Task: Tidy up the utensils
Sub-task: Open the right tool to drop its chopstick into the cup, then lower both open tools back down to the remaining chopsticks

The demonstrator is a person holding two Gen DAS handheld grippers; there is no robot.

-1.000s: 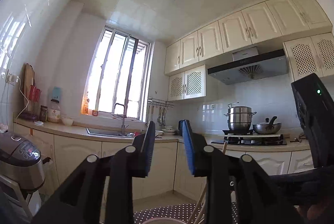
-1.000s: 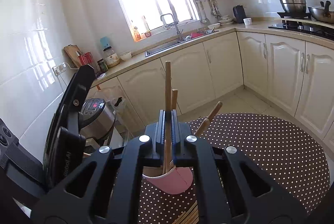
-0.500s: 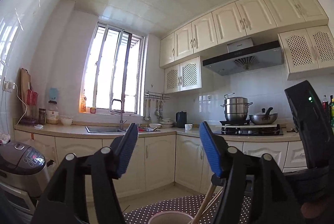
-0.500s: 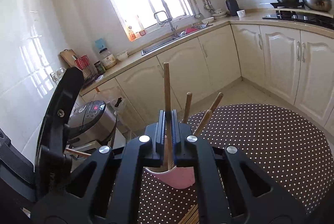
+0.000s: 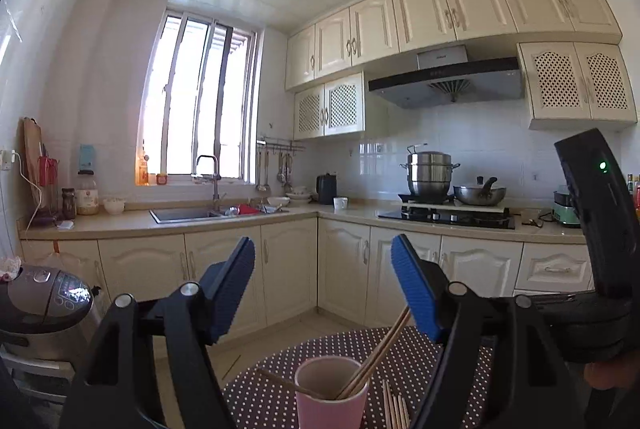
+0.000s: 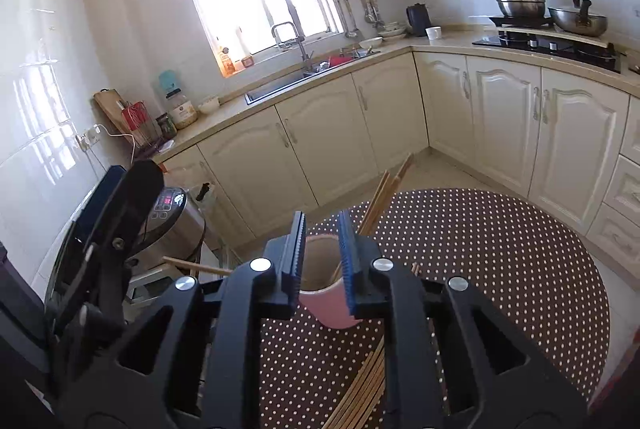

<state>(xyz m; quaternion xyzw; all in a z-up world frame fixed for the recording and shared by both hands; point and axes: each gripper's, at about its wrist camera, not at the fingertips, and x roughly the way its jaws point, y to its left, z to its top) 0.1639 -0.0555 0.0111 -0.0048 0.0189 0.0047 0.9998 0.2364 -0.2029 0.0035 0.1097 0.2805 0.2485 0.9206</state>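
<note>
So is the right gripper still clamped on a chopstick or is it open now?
Open. The right gripper has a clear gap between its blue pads, nothing in it; the chopsticks lean inside the pink cup.

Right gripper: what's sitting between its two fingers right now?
In the right wrist view, the open right gripper frames the pink cup on the dotted tablecloth. Chopsticks lean out of it; none is gripped.

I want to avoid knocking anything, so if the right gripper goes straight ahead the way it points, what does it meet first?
Probably the pink cup: it sits between the open jaws of the right gripper, directly ahead. Depth is hard to judge.
</note>
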